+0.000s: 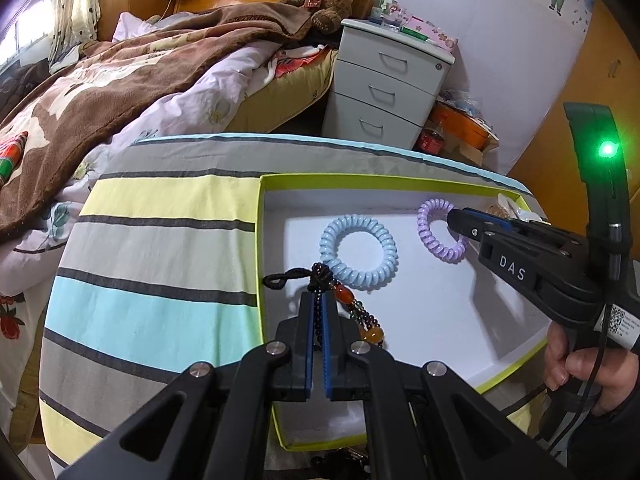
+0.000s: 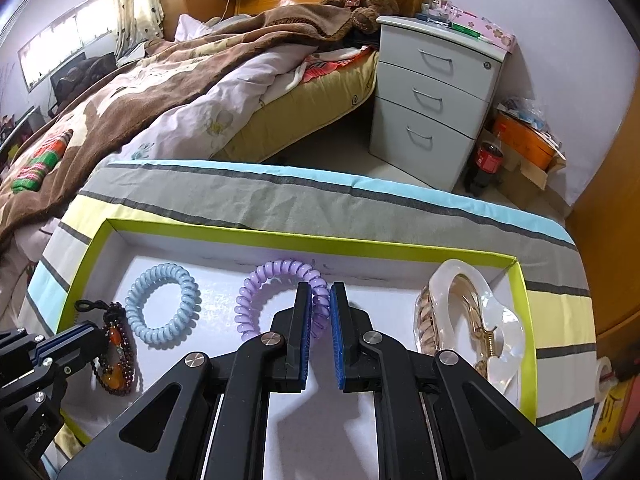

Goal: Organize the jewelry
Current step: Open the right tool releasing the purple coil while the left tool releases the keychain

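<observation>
A white box with a lime-green rim (image 1: 360, 178) (image 2: 304, 242) sits on a striped cloth. My left gripper (image 1: 318, 300) (image 2: 96, 332) is shut on the dark strand of a beaded bracelet (image 1: 362, 312) (image 2: 120, 376) with orange beads, low over the box's left end. My right gripper (image 2: 320, 288) (image 1: 454, 216) is shut on a purple coil hair tie (image 2: 248, 300) (image 1: 424, 220) near the box's far wall. A light-blue coil hair tie (image 1: 386, 256) (image 2: 140, 320) lies between them on the box floor. At the right end lies a clear hair claw (image 2: 460, 280).
The striped cloth (image 1: 160, 240) covers the table around the box. Behind it are a bed with a brown blanket (image 2: 160, 80), a grey three-drawer cabinet (image 2: 432, 96), and a cola bottle (image 2: 488, 160) beside an orange box on the floor. A hand (image 1: 580, 368) grips the right tool's handle.
</observation>
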A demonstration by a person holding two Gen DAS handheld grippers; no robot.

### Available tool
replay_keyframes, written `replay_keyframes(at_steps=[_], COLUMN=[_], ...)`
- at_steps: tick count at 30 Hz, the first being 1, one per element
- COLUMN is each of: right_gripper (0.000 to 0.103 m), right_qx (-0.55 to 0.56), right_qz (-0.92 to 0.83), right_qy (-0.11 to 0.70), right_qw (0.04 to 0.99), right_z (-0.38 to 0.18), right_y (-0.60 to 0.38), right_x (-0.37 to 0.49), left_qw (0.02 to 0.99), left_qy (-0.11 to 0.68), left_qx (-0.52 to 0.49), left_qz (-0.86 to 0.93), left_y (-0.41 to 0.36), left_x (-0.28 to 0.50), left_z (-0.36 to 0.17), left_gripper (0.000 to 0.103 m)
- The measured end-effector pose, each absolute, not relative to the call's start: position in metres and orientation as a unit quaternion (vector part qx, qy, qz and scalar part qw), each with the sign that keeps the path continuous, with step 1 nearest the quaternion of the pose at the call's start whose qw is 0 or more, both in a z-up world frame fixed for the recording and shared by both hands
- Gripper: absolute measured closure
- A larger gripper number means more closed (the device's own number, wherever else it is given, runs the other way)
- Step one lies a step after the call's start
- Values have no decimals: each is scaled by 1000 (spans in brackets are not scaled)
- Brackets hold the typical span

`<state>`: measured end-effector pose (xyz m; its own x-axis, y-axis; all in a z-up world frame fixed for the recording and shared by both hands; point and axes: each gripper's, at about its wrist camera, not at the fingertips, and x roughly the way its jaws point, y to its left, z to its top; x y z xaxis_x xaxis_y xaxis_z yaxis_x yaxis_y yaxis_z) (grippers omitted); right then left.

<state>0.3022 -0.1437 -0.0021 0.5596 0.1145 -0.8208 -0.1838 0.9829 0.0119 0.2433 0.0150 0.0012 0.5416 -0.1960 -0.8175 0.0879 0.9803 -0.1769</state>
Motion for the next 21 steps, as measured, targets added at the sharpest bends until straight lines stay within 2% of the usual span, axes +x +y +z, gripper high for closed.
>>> replay_keyframes(at_steps=[14,21], right_gripper=[92,87], right_qx=[-61,-59], right_qz=[78,78], right_qy=[462,455], right_qw=[882,885], right_z=[-4,-2], right_y=[-140,-140], right_x=[303,300], left_qw=[876,876], left_qy=[472,471], left_qx=[-60,-61], left_qz=[-80,-85], left_y=[17,16], left_x=[246,245], left_z=[0,2], left_gripper=[97,84])
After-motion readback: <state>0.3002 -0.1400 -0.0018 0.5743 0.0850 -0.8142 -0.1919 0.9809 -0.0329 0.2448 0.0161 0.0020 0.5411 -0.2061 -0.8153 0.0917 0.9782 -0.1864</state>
